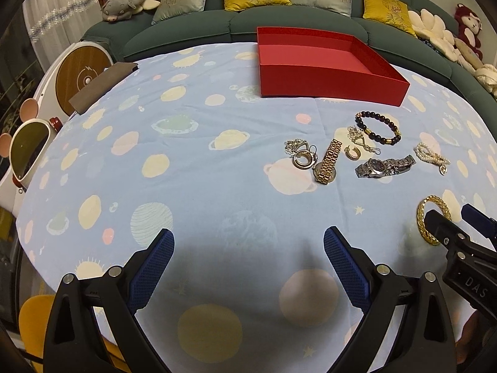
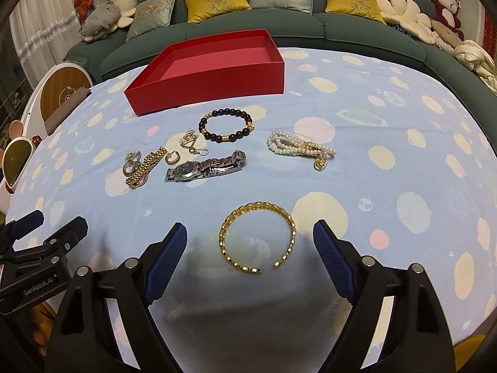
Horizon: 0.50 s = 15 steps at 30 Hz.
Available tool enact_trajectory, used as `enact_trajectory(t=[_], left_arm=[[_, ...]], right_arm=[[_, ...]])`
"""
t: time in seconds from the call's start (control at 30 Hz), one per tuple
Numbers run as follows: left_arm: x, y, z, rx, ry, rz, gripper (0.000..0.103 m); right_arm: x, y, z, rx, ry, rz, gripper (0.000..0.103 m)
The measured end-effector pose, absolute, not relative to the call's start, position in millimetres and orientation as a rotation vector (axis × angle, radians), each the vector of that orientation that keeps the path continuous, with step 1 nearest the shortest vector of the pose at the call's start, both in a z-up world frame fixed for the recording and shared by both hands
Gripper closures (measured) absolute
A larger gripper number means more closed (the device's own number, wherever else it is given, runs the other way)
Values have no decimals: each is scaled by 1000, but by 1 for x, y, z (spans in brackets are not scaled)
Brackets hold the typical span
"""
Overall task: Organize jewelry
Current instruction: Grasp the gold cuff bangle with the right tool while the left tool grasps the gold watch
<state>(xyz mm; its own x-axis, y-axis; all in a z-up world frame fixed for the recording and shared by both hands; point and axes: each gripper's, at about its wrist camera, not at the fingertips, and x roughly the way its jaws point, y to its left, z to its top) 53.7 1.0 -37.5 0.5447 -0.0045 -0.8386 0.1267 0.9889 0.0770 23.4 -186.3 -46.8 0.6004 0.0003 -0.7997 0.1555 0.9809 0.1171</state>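
A: Where's the gold bangle (image 2: 257,238) relative to the right tongs (image 2: 250,248)?

B: Flat on the counter (image 2: 357,161), lying between the two spread fingers and touching neither. Right tongs are released, nothing held. The bangle's opening faces back toward the wrist and slightly right; the closed arc faces the red box (image 2: 214,71).

A: Long axis?

B: Near round, so hardly any. What matters is the gap: my read is that the fingers stand either side of the ring, so a squeeze would press across its width rather than pinch the band.

A: Left tongs (image 1: 248,258)?

B: Also released, empty, hovering over bare cloth. From the left view the bangle sits off to the right, partly behind the right tongs. Right hand is clearly nearer.

A: The other pieces?

B: Clustered farther out, between bangle and box: silver watch (image 2: 205,168), gold watch (image 2: 144,168), dark bead bracelet (image 2: 226,124), pearl bracelet (image 2: 298,147), and some small gold and silver bits I can't sort out. All apart from the bangle.

A: The box?

B: Open, looks empty, beyond the cluster and left of the right tongs' line. A carry would probably go forward-left over the watches.
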Motion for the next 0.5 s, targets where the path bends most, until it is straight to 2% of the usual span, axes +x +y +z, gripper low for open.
enact_trajectory(t=[0.13, 0.2, 0.3, 0.5], left_arm=[[63, 1, -44, 129, 1006, -83, 8], [68, 0, -46, 125, 1009, -88, 8], [73, -3, -48, 125, 1008, -100, 8], [84, -14, -51, 87, 1017, -153, 8]], right_arm=[[36, -188, -57, 184, 946, -74, 24], [40, -187, -63, 184, 966, -57, 31], [39, -183, -67, 144, 958, -54, 31], [34, -182, -67, 88, 940, -63, 46]])
